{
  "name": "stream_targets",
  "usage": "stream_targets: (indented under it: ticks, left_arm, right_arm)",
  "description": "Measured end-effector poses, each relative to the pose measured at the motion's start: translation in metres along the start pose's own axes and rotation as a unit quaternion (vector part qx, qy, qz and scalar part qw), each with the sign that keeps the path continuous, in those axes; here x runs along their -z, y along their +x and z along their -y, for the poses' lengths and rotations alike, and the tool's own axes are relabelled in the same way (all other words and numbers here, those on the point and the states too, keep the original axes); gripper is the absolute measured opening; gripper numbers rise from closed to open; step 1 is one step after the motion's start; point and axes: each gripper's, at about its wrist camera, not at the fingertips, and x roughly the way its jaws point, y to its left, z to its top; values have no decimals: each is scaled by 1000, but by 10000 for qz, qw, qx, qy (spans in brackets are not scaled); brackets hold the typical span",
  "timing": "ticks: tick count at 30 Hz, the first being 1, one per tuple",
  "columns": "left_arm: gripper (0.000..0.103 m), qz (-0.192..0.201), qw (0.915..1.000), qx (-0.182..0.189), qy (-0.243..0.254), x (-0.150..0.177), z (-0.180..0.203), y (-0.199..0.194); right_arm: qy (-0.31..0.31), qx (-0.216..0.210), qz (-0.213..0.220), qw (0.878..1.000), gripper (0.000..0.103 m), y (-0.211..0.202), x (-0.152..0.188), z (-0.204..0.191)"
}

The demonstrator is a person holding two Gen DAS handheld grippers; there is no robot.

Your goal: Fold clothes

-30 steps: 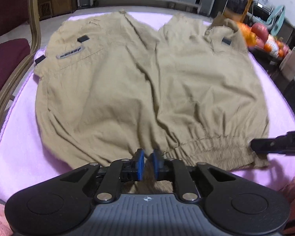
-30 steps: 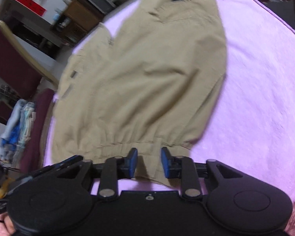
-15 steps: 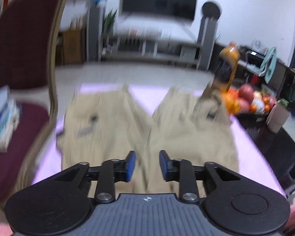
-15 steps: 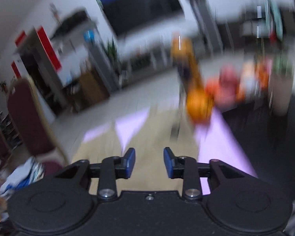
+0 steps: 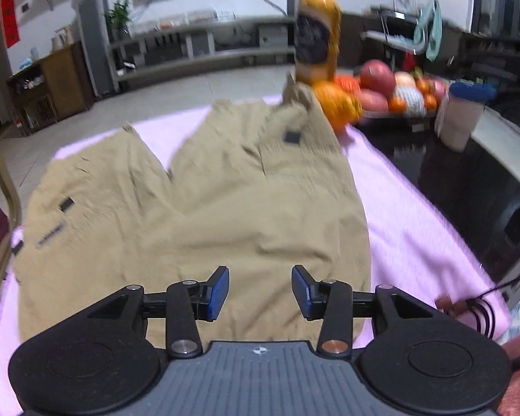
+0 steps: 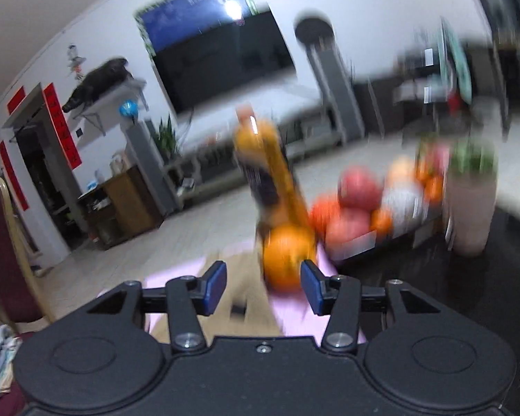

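- Left wrist view: the left hand-held gripper [image 5: 260,289] hangs with its blue pads spread apart, gripping nothing; beneath it khaki trousers [image 5: 197,208] lie spread flat, legs pointing away, on a pink cloth [image 5: 409,215] covering the surface; an orange bottle [image 5: 318,43] and a heap of fruit [image 5: 381,93] stand past the far hem.
- Right wrist view: the right hand-held gripper [image 6: 262,287] is likewise spread and empty, tilted toward the room; only a blurred strip of the trousers [image 6: 246,291] shows between its fingers, beside an orange [image 6: 287,256]; a television [image 6: 222,55] hangs behind.
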Motion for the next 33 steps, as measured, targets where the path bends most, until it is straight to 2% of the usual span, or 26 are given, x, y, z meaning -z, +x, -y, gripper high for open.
stream_targets:
  ticks: [2,5,9,12,14,16,23,25,27,30,33]
  left_arm:
    - [42,-78,9999,67,59,1,8,12]
    - [47,-111,9993,314,143,-3,22,28]
    - [60,-264,9969,604,426,-7,50,45]
    - [60,-474,9926,837,737,-6,72,59]
    - [59,-606,9901,837,949,-1,83,69]
    - [52,-801,9880,738,1092,3,91,81]
    - [46,-823,9866,709,1215,-3,87,94]
    - [24,-872,9875,695,1117,-6,80,95]
    - [18,-974,9885,784,853,-11,67,98]
    - [4,-976,9897,879,570,-18,53,94]
    - [2,-719,9914,1022,390,-26,41,76]
  right_arm:
    - [107,154,-617,9979,43,19,7,14]
    - [377,83,-791,9961,44,22,9,25]
    - [649,-3,-959,9933,44,28,17,27]
    - [595,81,-1080,9923,45,35,20,22]
    - [570,90,-1123,9920,46,39,20,20]
    - [571,88,-1122,9920,46,41,20,19]
    - [750,9,-1052,9916,48,41,17,22]
    - [760,6,-1027,9918,49,40,16,22]
    - [724,3,-980,9925,50,38,16,21]
    - [589,-8,-849,9946,50,35,14,16]
    - [372,-80,-652,9971,50,31,11,6]
